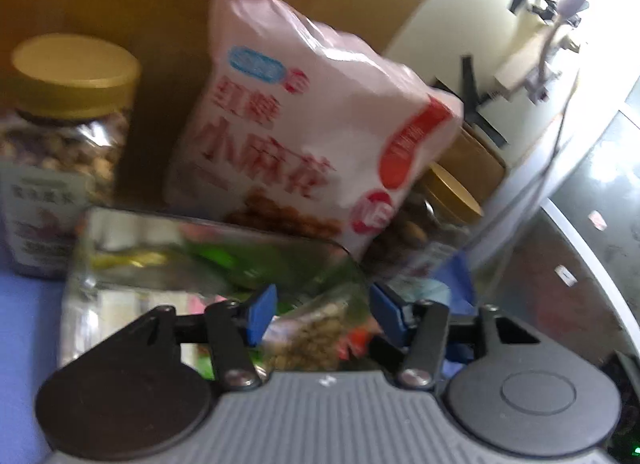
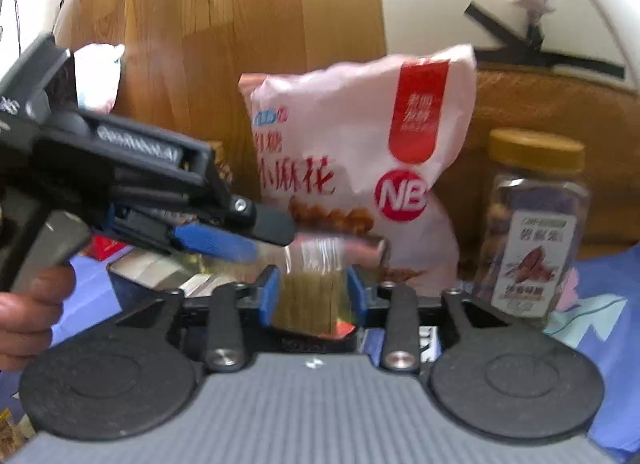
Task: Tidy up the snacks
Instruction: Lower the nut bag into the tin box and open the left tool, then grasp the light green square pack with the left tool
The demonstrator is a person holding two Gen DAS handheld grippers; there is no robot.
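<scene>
We pinch the packet (image 2: 312,296) in our right gripper (image 2: 312,298); the left gripper (image 1: 320,314) gapes, empty, bag (image 1: 304,120) leaning at twelve o'clock.

The snack bag (image 2: 360,152) is pale pink with red characters, a red banner and a red circle bearing white "NB". Each jar (image 2: 534,224) has a mustard-yellow lid; its label is pale, with a brown picture. The cloth (image 2: 612,344) underneath is periwinkle blue. Both claws have blue pads (image 1: 262,314) on black linkages and grey ribbed bodies. The panel (image 2: 248,24) behind is honey-brown wood grain.
</scene>
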